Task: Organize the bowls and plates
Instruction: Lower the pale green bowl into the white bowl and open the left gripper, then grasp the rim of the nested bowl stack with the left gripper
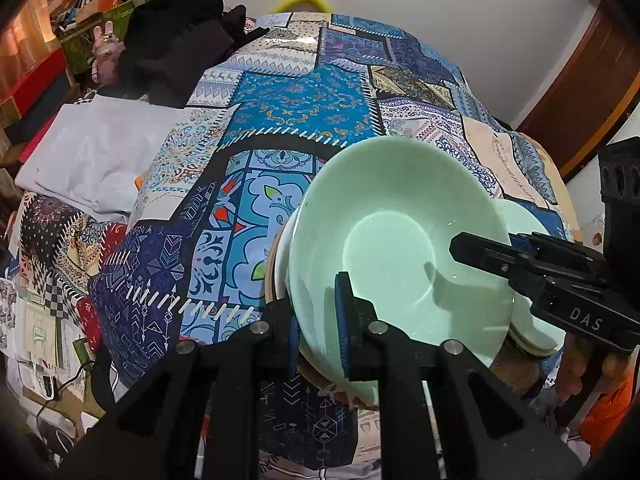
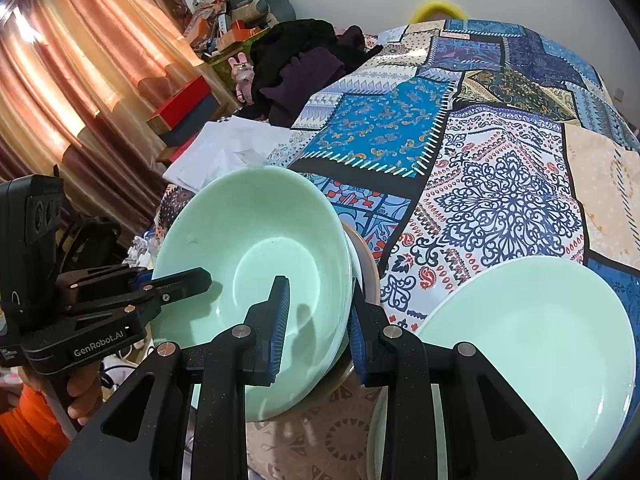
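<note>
A pale green bowl tops a stack of bowls on a patchwork cloth; it also shows in the right wrist view. My left gripper is shut on the stack's near rim, one finger inside the green bowl, one outside. My right gripper straddles the opposite rim, one finger inside and one outside, with a small gap showing. The right gripper's fingers reach into the bowl in the left wrist view. A stack of pale green plates lies to the right of the bowls.
The patchwork cloth covers the whole surface. A white folded cloth and a dark heap of clothes lie at the far left. Curtains and cluttered boxes stand beyond.
</note>
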Action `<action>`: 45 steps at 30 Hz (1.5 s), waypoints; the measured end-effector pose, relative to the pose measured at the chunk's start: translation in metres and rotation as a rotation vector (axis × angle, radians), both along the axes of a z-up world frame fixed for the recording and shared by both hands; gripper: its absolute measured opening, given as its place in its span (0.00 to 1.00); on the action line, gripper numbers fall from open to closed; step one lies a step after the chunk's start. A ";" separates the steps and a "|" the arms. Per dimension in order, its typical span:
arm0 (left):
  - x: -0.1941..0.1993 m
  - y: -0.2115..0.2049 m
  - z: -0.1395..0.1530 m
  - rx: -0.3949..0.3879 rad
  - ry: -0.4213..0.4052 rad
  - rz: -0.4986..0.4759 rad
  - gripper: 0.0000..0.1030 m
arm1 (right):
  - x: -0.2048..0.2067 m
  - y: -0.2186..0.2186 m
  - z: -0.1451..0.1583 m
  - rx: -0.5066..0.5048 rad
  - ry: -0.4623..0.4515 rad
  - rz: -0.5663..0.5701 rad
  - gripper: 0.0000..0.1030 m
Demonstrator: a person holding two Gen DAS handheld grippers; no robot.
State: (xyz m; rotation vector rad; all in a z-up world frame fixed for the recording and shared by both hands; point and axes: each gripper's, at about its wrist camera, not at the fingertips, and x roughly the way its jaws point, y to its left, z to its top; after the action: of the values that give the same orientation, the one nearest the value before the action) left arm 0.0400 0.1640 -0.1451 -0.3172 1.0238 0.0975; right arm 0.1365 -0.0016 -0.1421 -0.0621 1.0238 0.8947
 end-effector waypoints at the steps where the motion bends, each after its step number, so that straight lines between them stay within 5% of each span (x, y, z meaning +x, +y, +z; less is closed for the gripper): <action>1: 0.000 0.001 0.000 -0.003 0.001 0.000 0.15 | 0.000 0.000 0.000 0.000 -0.002 0.002 0.25; 27: 0.002 0.003 0.012 0.008 0.027 0.001 0.16 | 0.000 -0.008 0.009 -0.017 -0.090 -0.010 0.27; 31: -0.003 0.006 0.023 0.039 -0.015 0.017 0.41 | 0.002 -0.011 0.010 -0.010 -0.085 -0.019 0.27; 45: -0.008 0.023 -0.013 -0.069 0.042 0.036 0.42 | 0.004 -0.007 -0.006 -0.056 -0.047 -0.015 0.29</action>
State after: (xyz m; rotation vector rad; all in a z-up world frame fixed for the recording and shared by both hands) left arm 0.0316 0.1874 -0.1577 -0.3980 1.0653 0.1016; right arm 0.1403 -0.0090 -0.1481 -0.1221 1.0045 0.8469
